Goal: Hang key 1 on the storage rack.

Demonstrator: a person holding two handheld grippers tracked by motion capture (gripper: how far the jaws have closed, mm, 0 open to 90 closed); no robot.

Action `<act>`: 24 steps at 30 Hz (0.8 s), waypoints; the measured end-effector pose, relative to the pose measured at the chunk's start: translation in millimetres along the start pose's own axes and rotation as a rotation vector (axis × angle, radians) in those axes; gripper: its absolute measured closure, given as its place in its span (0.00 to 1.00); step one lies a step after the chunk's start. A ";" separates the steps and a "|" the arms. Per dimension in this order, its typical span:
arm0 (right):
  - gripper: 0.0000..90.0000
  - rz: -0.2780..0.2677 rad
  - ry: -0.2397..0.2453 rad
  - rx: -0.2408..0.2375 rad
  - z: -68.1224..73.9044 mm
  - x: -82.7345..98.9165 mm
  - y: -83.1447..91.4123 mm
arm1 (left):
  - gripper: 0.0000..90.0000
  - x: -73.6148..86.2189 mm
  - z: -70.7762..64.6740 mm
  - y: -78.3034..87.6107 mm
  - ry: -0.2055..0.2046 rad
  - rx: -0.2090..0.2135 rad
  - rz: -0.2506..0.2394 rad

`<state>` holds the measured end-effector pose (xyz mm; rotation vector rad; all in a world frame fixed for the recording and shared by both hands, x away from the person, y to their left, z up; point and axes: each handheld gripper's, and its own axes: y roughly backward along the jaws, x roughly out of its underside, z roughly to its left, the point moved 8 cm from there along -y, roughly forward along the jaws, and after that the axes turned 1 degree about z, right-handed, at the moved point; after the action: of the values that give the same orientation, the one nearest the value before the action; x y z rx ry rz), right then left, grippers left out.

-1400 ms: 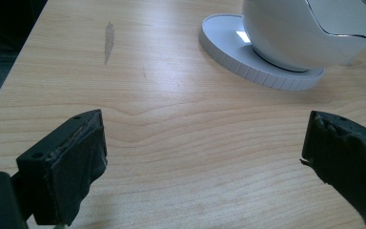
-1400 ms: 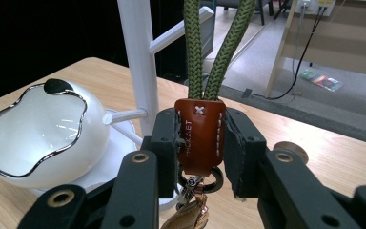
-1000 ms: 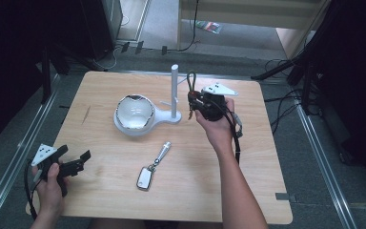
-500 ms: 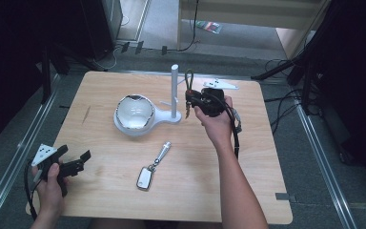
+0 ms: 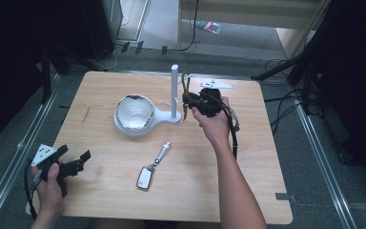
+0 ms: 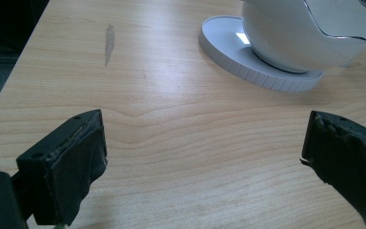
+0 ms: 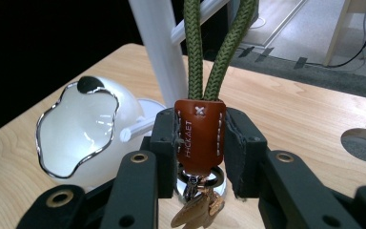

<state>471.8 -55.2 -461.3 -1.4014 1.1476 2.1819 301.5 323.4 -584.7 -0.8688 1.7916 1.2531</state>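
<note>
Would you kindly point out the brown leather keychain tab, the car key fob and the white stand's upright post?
leather tab (image 7: 199,136), right gripper view, middle of its brown face.
car key fob (image 5: 144,178), high view, silver body.
white post (image 5: 174,90), high view, mid-shaft.

The person's right forearm is reaching from the bottom edge up across the table, with the right hand (image 5: 213,125) wrapped around the right gripper (image 5: 186,99), its jaws pointing away from the person and slightly left. In the right gripper view those jaws are pressing in from both sides on what they are holding, with the pads (image 7: 166,143) flat against it. The left hand (image 5: 49,183) is resting at the near left corner, gripping the left gripper (image 5: 76,160) low over the tabletop, and in the left gripper view its jaws are standing wide apart with nothing between the pads (image 6: 83,162).
</note>
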 end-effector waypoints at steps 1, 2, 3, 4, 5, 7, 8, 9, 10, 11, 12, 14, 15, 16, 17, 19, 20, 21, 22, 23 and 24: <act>0.76 0.007 0.006 -0.002 1.2 1.3 -0.7 | 0.02 0.0 0.0 0.0 0.000 0.000 0.000; 0.76 0.011 0.010 -0.002 1.9 2.2 -1.2 | 0.02 0.0 0.0 0.0 0.000 0.000 0.000; 0.76 0.015 0.012 -0.003 2.5 3.3 -1.9 | 0.02 0.0 0.0 0.0 -0.001 -0.001 0.000; 0.76 0.017 0.012 -0.003 2.9 4.4 -2.7 | 0.02 0.0 0.0 0.1 0.000 0.000 0.000; 0.76 0.019 0.014 -0.002 3.0 5.3 -3.1 | 0.02 0.0 0.0 0.1 0.000 0.000 0.000; 0.75 0.026 0.016 0.005 3.2 8.4 -4.6 | 0.02 0.0 0.0 0.0 0.000 0.000 0.000; 0.74 0.025 0.019 0.009 3.1 9.4 -5.4 | 0.02 0.0 0.0 0.0 -0.001 0.000 0.000; 0.71 0.024 0.019 0.014 3.2 10.1 -5.3 | 0.02 0.0 0.0 0.0 0.000 0.000 0.000; 0.68 0.017 0.021 0.025 3.1 10.0 -5.2 | 0.02 0.0 0.0 0.0 0.000 0.000 0.000; 0.67 0.013 0.021 0.034 3.1 9.9 -4.8 | 0.02 0.0 0.0 0.0 0.000 0.000 0.000; 0.67 0.011 0.022 0.041 3.2 9.5 -3.9 | 0.02 0.0 0.0 0.0 0.000 0.000 0.000; 0.65 0.010 0.024 0.047 4.5 8.9 -1.8 | 0.02 0.0 0.0 -0.1 0.000 0.000 0.000; 0.65 0.011 0.028 0.054 5.0 8.7 -0.8 | 0.02 0.0 0.0 0.0 -0.001 0.000 0.000; 0.65 0.015 0.040 0.062 6.2 8.7 0.7 | 0.02 0.0 0.0 -0.1 0.000 -0.001 0.000; 0.64 0.017 0.045 0.066 7.7 8.7 1.9 | 0.02 0.0 0.0 -0.1 0.000 -0.001 0.000; 0.64 0.026 0.059 0.073 10.6 9.1 4.1 | 0.02 0.0 0.0 -0.3 0.000 -0.001 0.000; 0.64 0.030 0.066 0.082 12.4 9.3 5.3 | 0.02 0.0 0.0 -0.2 0.000 -0.003 0.001; 0.63 0.032 0.074 0.091 14.6 9.4 7.0 | 0.02 0.0 0.0 -0.3 0.000 -0.002 0.001; 0.63 0.036 0.077 0.096 16.3 9.9 8.3 | 0.02 0.0 0.0 -0.3 -0.001 -0.003 0.001; 0.63 0.044 0.078 0.099 17.5 10.6 9.2 | 0.02 0.1 0.0 -0.3 0.000 -0.003 0.002; 0.62 0.053 0.084 0.106 18.7 11.8 10.1 | 0.02 0.0 0.0 -0.3 -0.001 -0.003 0.001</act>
<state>448.3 -49.3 -463.1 -1.4453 1.3245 2.0813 301.7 323.4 -584.9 -0.8690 1.7904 1.2571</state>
